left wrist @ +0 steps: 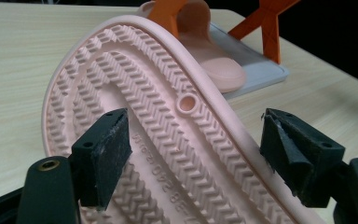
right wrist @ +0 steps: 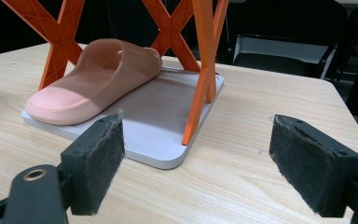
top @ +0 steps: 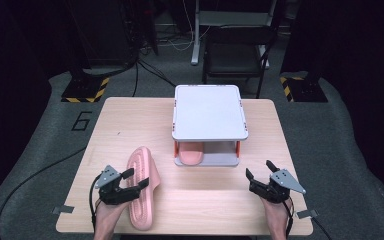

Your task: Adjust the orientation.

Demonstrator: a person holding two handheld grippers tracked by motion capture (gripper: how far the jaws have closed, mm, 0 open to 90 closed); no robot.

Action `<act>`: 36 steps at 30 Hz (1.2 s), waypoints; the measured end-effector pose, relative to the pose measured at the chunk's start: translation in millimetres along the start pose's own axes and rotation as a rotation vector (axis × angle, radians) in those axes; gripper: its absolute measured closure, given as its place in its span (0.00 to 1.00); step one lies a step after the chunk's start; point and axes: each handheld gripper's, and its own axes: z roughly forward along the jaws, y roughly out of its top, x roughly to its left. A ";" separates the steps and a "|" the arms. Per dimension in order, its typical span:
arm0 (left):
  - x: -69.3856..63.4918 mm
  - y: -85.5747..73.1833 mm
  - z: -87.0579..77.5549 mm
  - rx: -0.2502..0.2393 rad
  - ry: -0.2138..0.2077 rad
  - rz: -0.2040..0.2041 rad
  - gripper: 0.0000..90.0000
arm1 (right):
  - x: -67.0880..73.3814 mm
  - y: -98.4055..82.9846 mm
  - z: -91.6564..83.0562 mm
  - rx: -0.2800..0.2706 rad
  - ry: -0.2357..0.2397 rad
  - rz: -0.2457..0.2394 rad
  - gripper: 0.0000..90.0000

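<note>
Left gripper (top: 131, 183): jaws apart, straddling tilted pink slipper (top: 142, 187)
Right gripper (top: 261, 172): jaws apart, empty, near shelf rack (top: 209, 112)

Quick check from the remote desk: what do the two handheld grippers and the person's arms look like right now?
Both are black two-jaw tools. The left gripper and the right gripper each carry a grey three-cornered plate on top and trail a thin black cable along the forearm. The jaws end in blocky black pads with a rough, worn, greyish face. The forearms are bare, with no sleeves or gloves in the high view.
</note>
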 end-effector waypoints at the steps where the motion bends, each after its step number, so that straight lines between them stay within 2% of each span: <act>1: 3.9 -1.0 -3.8 -0.010 -0.001 -0.010 0.26 | 0.2 0.0 0.2 0.001 0.001 0.001 0.20; 3: 5.8 -1.5 -6.8 -0.021 0.003 -0.023 0.27 | 0.1 -0.1 0.2 0.002 0.002 -0.001 0.20; 4: 11.3 -1.8 -15.8 -0.032 0.032 -0.028 0.27 | -0.1 0.2 -0.1 0.002 -0.001 -0.005 0.20; 5: 11.3 -1.8 -15.8 -0.032 0.032 -0.028 0.27 | -0.2 0.3 -0.3 0.002 -0.003 -0.004 0.20; 6: 16.0 -1.5 -24.4 -0.031 0.057 -0.023 0.27 | -0.5 0.3 -0.4 0.001 -0.003 -0.004 0.20; 8: 19.0 -2.6 -30.3 -0.029 0.068 -0.022 0.27 | -0.6 0.3 -0.3 0.002 -0.003 -0.003 0.20; 11: 20.2 -4.4 -32.7 -0.002 0.070 -0.001 0.28 | -0.1 0.2 0.1 0.006 0.001 -0.008 0.20; 13: 20.0 -5.8 -34.3 0.000 0.058 -0.003 0.29 | 0.0 0.4 -0.3 0.012 0.001 -0.010 0.20; 16: 14.6 -3.7 -36.5 0.004 0.058 0.025 0.29 | -0.3 0.5 -0.4 0.005 -0.005 -0.009 0.20; 17: 6.5 -0.4 -36.6 -0.022 0.060 0.051 0.29 | -0.3 0.5 -0.5 0.006 -0.006 -0.010 0.20; 19: 2.7 1.4 -36.8 -0.019 0.058 0.066 0.29 | -0.4 0.6 -0.8 0.014 -0.007 -0.014 0.20; 21: -10.9 6.7 -35.5 -0.037 0.069 0.124 0.29 | 0.4 0.4 -0.2 0.012 -0.005 -0.014 0.20; 22: -19.9 11.2 -33.5 -0.047 0.050 0.160 0.29 | 0.8 0.5 0.0 0.009 -0.004 -0.016 0.20; 23: -19.9 11.2 -33.5 -0.047 0.050 0.160 0.29 | 0.8 0.5 0.0 0.009 -0.004 -0.016 0.20; 24: -27.6 14.3 -29.3 -0.045 0.030 0.196 0.29 | 1.0 0.5 -0.2 0.010 -0.005 -0.015 0.20; 25: -30.5 15.1 -25.8 -0.030 0.027 0.212 0.29 | 0.8 0.6 -0.3 0.009 -0.004 -0.017 0.20; 27: -31.7 13.2 -19.0 0.029 0.038 0.228 0.29 | 0.0 0.6 -1.0 0.006 -0.007 -0.017 0.20; 28: -31.7 13.2 -19.0 0.029 0.038 0.228 0.29 | 0.0 0.6 -1.0 0.006 -0.007 -0.017 0.20; 29: -29.7 10.7 -16.8 0.058 0.054 0.229 0.29 | -0.3 0.8 -1.2 0.012 -0.005 -0.017 0.20; 32: -25.1 6.2 -20.6 0.030 0.055 0.229 0.30 | -1.2 0.7 -1.3 0.008 -0.005 -0.012 0.20; 36: -17.7 6.8 -31.3 0.031 0.085 0.227 0.32 | -1.4 0.6 -1.3 0.009 -0.006 -0.010 0.20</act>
